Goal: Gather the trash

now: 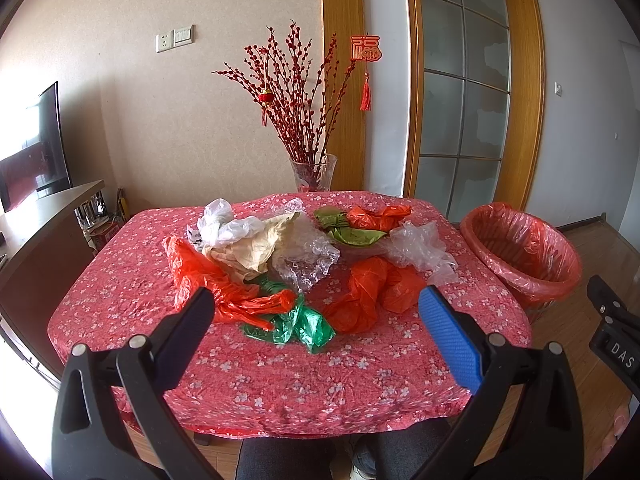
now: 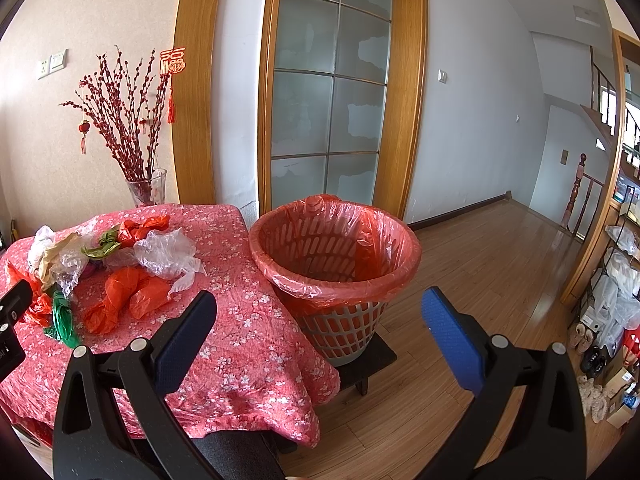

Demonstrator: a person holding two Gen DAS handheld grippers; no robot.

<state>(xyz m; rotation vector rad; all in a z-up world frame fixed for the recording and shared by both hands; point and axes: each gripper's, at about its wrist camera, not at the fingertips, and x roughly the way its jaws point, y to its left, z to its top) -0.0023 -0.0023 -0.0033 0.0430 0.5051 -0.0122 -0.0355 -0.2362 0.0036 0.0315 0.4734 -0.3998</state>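
A heap of crumpled plastic bags lies on the red flowered tablecloth [image 1: 280, 376]: red bags [image 1: 360, 296], a green bag [image 1: 304, 324], a clear bag [image 1: 420, 250], a beige bag [image 1: 248, 248] and a white bag [image 1: 224, 224]. My left gripper [image 1: 316, 312] is open and empty, held above the table's near side, short of the heap. My right gripper [image 2: 320, 312] is open and empty, in the air in front of the basket [image 2: 340, 320]. The basket, lined with a red bag [image 2: 384, 248], stands right of the table. The heap also shows in the right wrist view [image 2: 120, 280].
A glass vase [image 1: 314, 172] with red branches stands at the table's far edge. A low cabinet [image 1: 40, 232] with a TV is on the left. The basket [image 1: 520, 248] sits on a small dark stool [image 2: 372, 356]. Wooden floor [image 2: 500, 280] and a shelf [image 2: 616, 300] lie right.
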